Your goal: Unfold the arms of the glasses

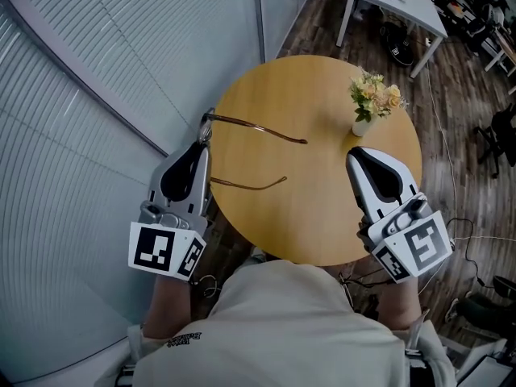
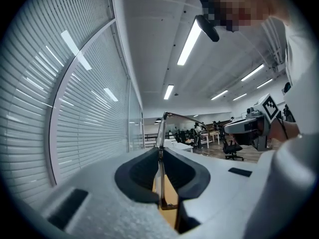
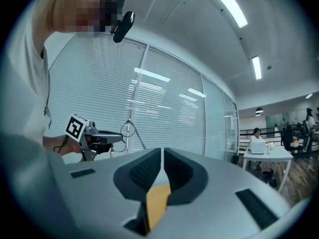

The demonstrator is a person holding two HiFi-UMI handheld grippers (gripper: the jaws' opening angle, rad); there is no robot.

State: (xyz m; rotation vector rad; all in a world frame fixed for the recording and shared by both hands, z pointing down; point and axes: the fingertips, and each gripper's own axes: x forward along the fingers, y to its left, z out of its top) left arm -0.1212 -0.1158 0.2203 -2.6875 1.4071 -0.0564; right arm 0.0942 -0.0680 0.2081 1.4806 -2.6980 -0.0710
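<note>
Left gripper view: left gripper [image 2: 160, 151], jaws pinched narrow on frame of glasses [image 2: 161, 128]. Head view: both glasses arms spread out over round wooden table [image 1: 322, 224]. Right gripper [image 1: 355, 153], jaws together, empty, near flower vase [image 1: 364, 123].

an office: white desks [image 1: 415, 10], swivel chairs [image 2: 233, 148], window blinds [image 1: 81, 95].

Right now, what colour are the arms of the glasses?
The arms of the glasses are thin and brown; the head view shows them best.
</note>
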